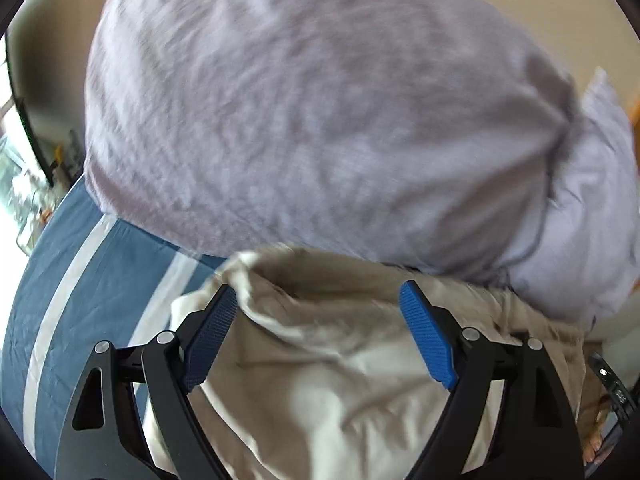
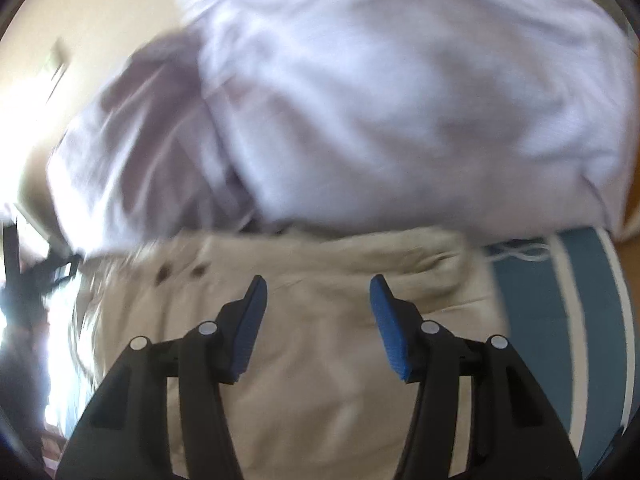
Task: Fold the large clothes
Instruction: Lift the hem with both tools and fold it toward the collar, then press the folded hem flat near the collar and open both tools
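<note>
Left tool: I read the jaws as spread wide, blue pads clear of the cloth — nothing gripped. Right tool: jaws parted, narrower, pads off the fabric, also empty. Below both lies the beige garment, rumpled, two dark buttons visible in the right wrist view. A lavender garment is heaped just beyond, overlapping the beige one's far edge. Both rest on a blue bedcover with white stripes — motion blur hides finer detail.

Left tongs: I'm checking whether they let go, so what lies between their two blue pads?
Only slack beige garment lies between the left tongs pads; the left wrist view shows neither pad pressing it.
</note>
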`<state>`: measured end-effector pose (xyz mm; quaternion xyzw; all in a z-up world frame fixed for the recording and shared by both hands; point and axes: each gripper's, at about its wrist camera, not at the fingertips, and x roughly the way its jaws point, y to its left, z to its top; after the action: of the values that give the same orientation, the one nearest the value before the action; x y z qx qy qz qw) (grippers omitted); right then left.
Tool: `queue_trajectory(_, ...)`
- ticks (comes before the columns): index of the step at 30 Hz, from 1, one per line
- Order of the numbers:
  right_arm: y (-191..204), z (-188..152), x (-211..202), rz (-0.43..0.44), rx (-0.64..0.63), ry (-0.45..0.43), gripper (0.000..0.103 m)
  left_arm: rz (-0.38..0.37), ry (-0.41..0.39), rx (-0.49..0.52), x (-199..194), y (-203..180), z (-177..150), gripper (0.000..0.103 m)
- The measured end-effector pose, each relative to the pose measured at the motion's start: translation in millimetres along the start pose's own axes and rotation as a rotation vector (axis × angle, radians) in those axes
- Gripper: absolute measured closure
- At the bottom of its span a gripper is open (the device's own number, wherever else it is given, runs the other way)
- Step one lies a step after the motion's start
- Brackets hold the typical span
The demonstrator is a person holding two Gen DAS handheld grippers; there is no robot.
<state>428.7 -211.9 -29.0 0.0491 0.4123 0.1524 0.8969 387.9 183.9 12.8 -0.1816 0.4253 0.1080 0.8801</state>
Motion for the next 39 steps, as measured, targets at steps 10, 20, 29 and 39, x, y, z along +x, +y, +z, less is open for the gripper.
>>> queue_trajectory(10, 62, -27, 72, -0.05, -0.172, 0.144, 0.099, -0.013, -0.004, 0.265, -5, -70, -53, 0.018)
queue_trajectory(20, 54, 3, 88, -0.128, -0.134, 0.089, 0.101, -0.012, 0.009, 0.269, 9, -89, -55, 0.018)
queue_trajectory(29, 42, 8, 108, -0.135, -0.06, 0.105, 0.101, 0.109, -0.003, 0.235, 54, -77, -57, 0.018)
queue_trajectory(39, 31, 4, 122, -0.104, -0.022, 0.108, 0.089, 0.171, 0.007, 0.195, 103, -72, -45, 0.017)
